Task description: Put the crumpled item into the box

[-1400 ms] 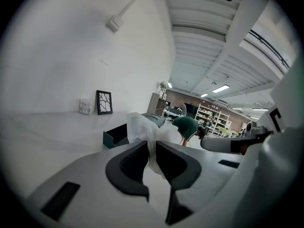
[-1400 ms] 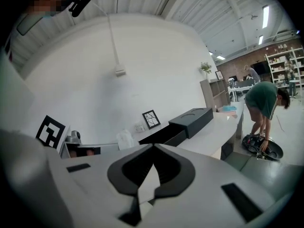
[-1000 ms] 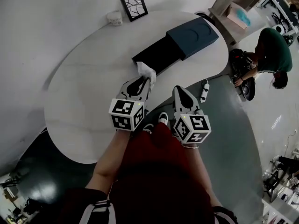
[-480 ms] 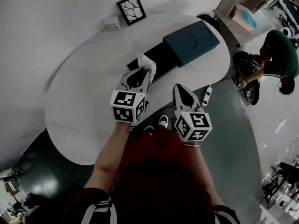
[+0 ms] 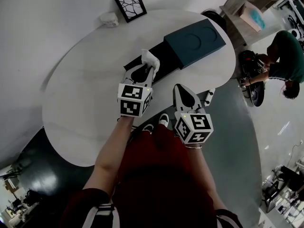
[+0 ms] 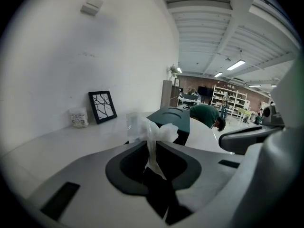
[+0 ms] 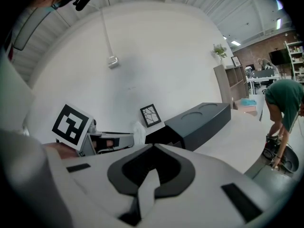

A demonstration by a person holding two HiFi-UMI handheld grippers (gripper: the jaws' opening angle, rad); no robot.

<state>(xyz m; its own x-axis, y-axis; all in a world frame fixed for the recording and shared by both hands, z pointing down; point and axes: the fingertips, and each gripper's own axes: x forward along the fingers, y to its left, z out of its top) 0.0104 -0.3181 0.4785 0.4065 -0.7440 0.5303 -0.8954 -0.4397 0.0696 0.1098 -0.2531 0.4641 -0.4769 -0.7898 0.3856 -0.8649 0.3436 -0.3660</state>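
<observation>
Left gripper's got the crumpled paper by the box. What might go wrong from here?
1. The crumpled paper is pinched only by a thin strip in the left gripper, so it may slip out early.
2. Only the box's black tray looks open; released short, it could land on the table.

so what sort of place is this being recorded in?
Probably an open-plan lab or workshop: rows of shelving at the back, strip lights on a bare ribbed ceiling, and a person in green bent over equipment.
</observation>
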